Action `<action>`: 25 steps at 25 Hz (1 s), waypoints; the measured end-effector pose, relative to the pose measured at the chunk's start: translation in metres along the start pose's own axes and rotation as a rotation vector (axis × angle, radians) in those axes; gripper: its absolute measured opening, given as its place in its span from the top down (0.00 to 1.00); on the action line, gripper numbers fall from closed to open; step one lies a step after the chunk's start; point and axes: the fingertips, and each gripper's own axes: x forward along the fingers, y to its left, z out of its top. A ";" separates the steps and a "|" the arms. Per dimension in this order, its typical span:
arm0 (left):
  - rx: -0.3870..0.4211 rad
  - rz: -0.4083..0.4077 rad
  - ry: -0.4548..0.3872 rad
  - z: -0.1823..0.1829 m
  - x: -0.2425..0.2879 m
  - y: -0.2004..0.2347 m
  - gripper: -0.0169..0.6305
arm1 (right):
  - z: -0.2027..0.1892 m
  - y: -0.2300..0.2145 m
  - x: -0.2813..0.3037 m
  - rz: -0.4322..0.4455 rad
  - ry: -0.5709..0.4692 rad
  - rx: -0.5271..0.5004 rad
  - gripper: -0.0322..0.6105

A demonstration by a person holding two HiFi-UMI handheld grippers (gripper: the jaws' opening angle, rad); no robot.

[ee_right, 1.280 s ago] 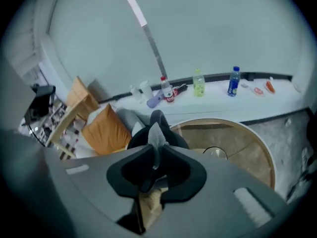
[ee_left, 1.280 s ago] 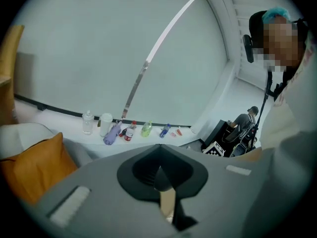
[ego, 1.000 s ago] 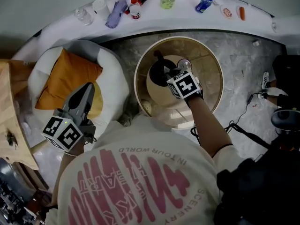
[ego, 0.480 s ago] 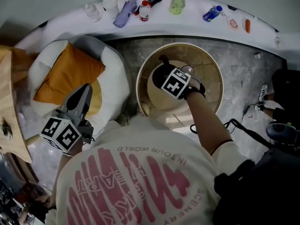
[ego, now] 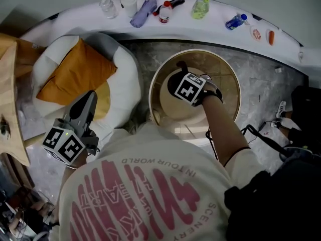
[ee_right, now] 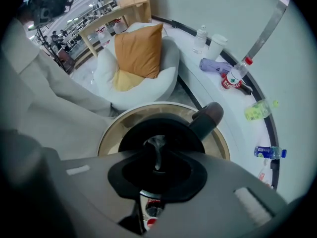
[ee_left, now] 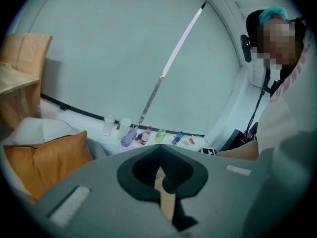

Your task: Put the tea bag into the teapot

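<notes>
**Head view:** A person in a white T-shirt (ego: 140, 195) with pink print leans over a round tabletop (ego: 221, 84). The right hand-held gripper (ego: 186, 87) points straight down onto a black teapot (ego: 172, 83) at the tabletop's middle. Well apart to the left, the left hand-held gripper (ego: 89, 98) hangs above a white beanbag seat (ego: 123, 79) that carries an orange cushion (ego: 75, 77). On the far side, a curved white ledge (ego: 210, 28) bears a row of bottles (ego: 199, 7).

**Left gripper view:** The left hand-held gripper's jaws meet at the tips with nothing between them. Beyond them lie the cushion at left, the bottles far off and a second person (ee_left: 285, 108) at right.

**Right gripper view:** The right hand-held gripper's jaws have just been closing. They stand nearly together on a thin pale piece (ee_right: 157, 145) that glints at the middle of the teapot's dark top (tea bag or lid knob, the view does not settle). The teapot's handle (ee_right: 205, 115) juts to the far right. A red-and-white label (ee_right: 151, 207) shows through the gap nearer the camera. The tea bag itself cannot be picked out with certainty in any view.
</notes>
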 end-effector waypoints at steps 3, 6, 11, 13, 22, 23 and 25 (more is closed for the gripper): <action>-0.007 0.001 -0.012 -0.001 -0.001 0.000 0.95 | 0.001 0.000 0.000 -0.012 -0.027 -0.011 0.90; -0.009 -0.006 -0.012 -0.003 0.001 -0.004 0.95 | 0.000 -0.001 -0.001 -0.037 -0.068 0.028 0.90; 0.008 -0.029 -0.025 -0.005 0.003 -0.004 0.95 | 0.005 -0.005 -0.005 -0.052 -0.133 0.136 0.87; 0.007 -0.045 -0.032 -0.008 0.003 -0.005 0.95 | 0.005 -0.004 -0.005 -0.052 -0.145 0.165 0.87; 0.022 -0.067 -0.036 -0.007 -0.009 -0.024 0.95 | 0.005 -0.005 -0.014 -0.049 -0.161 0.255 0.76; 0.027 -0.066 -0.041 -0.006 -0.012 -0.026 0.95 | 0.003 -0.006 -0.016 -0.055 -0.162 0.258 0.74; 0.036 -0.066 -0.048 -0.005 -0.015 -0.029 0.95 | -0.002 -0.009 -0.021 -0.078 -0.162 0.281 0.74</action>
